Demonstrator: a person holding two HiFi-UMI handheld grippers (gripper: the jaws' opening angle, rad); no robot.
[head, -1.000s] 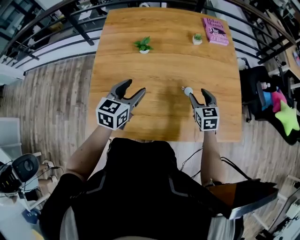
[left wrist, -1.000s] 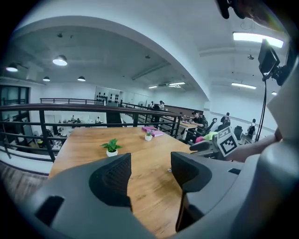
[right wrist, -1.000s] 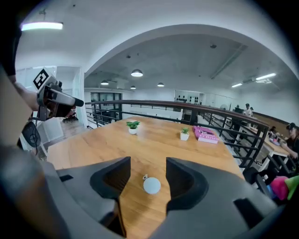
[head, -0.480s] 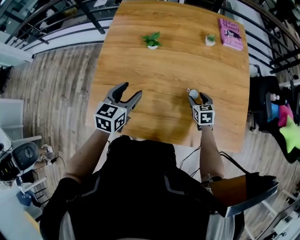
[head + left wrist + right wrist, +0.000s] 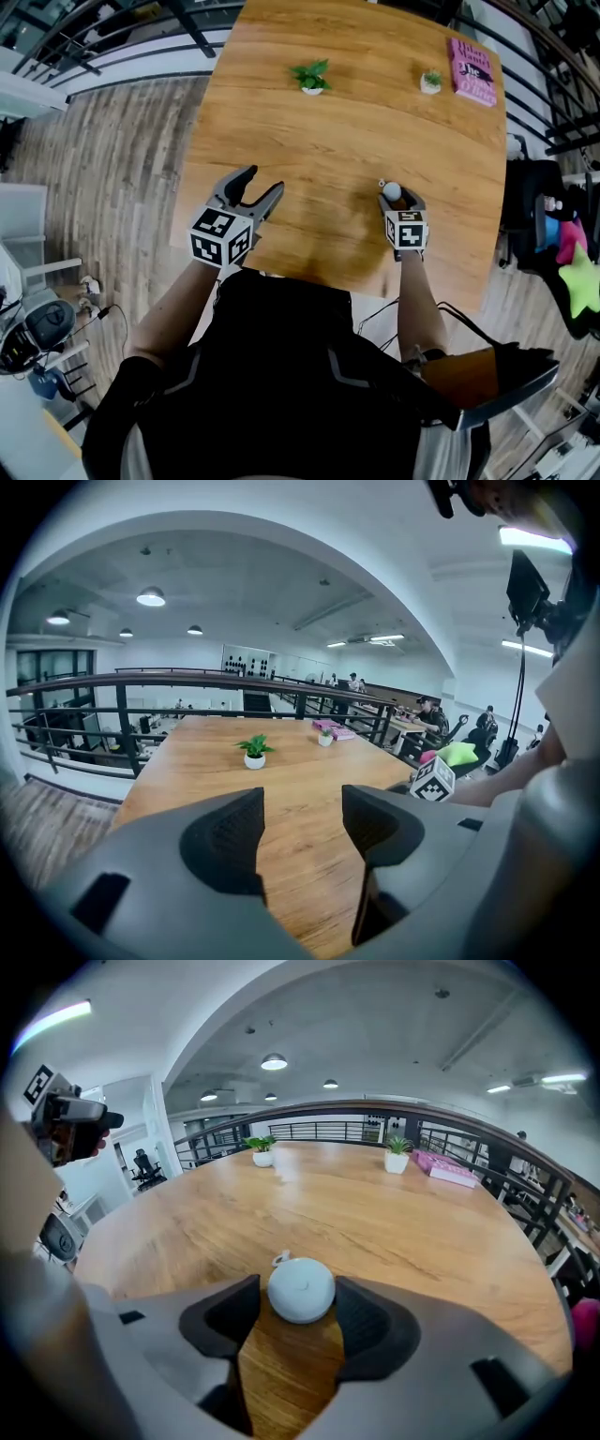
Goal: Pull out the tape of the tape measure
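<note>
Two grippers poised, no tape drawn out yet.
Head view: the left gripper (image 5: 265, 180) hangs over the table (image 5: 328, 122) edge, and the right gripper (image 5: 397, 199) is down at the small white tape measure (image 5: 393, 191). Left gripper view: jaws apart, nothing between them. Right gripper view: the jaws have just been opening wide and flank the case without clamping it. By my judgement, gripping and pulling both remain.

Both forearms reach forward. The left hand-held gripper (image 5: 265, 180) points slightly downward, jaws apart and empty. The right hand-held gripper (image 5: 398, 199) tilts more steeply down; its jaws have just been opening wide and straddle the tape measure (image 5: 301, 1290).
</note>
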